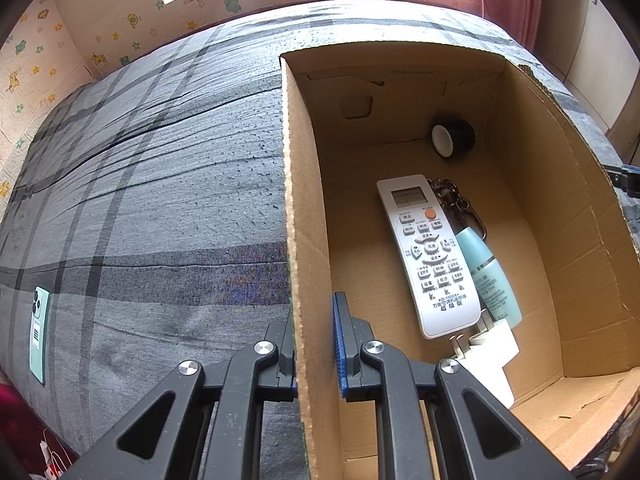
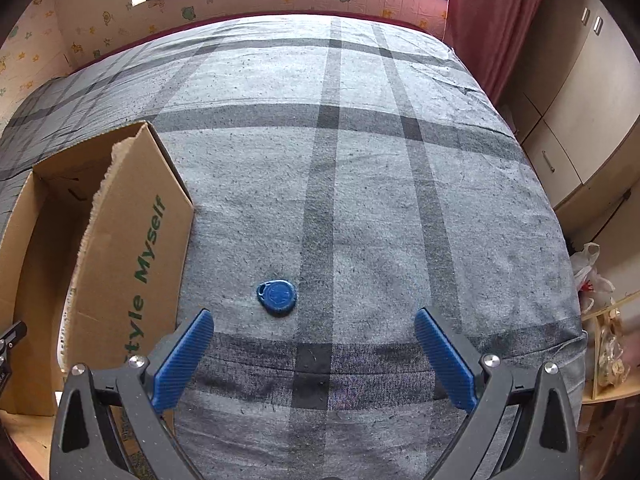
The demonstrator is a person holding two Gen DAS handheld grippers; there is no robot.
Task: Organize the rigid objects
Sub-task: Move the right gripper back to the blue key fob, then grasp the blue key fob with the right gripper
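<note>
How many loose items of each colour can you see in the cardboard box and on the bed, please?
White: 2, remote control and charger plug
Teal or mint: 2, tube and phone
Black: 1, tape roll
Dark metal: 1, key bunch
Blue: 1, key fob
Total: 7

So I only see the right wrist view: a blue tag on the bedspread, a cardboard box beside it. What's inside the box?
Observer: A white remote control lies in the box, a pale teal tube beside it.
Operator: Where's the other gripper?
Observer: The left gripper is shut on the box's side wall.
Operator: Anything else lying outside it?
Observer: A green phone lies on the bedspread, on the box's far side from your tag.
</note>
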